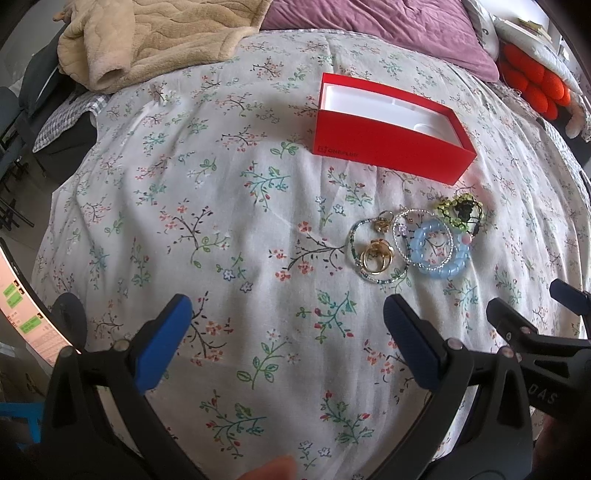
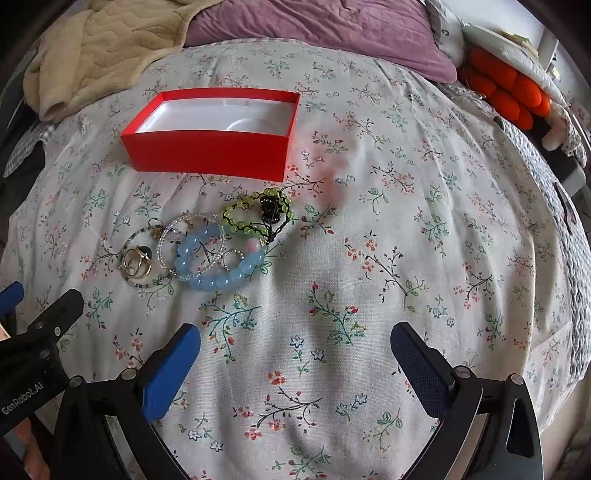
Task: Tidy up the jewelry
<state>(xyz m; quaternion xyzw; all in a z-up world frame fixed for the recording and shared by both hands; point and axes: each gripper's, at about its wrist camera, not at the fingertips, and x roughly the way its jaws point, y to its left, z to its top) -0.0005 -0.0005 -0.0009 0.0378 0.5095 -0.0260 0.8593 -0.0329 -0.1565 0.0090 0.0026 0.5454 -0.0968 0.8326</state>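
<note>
On the bed, spread with a flowered sheet, sits an open red box toward the far side, its white inside bare. A beige blanket and a purple pillow lie at the head end, an orange cushion at the far right corner. Just in front of the box lies the jewelry in a loose heap: a blue bead bracelet, a green bead bracelet nearest the box, thin bead strings and gold rings at the left of the heap, all touching or overlapping. The left gripper and the right gripper hover near the heap, fingers spread wide, gripping nothing. By my reckoning the sorting is not yet begun: nothing is in the box. The next move calls for singling out one piece, likely the chunky blue bracelet, pinching it cleanly without dragging the tangled strings along.
</note>
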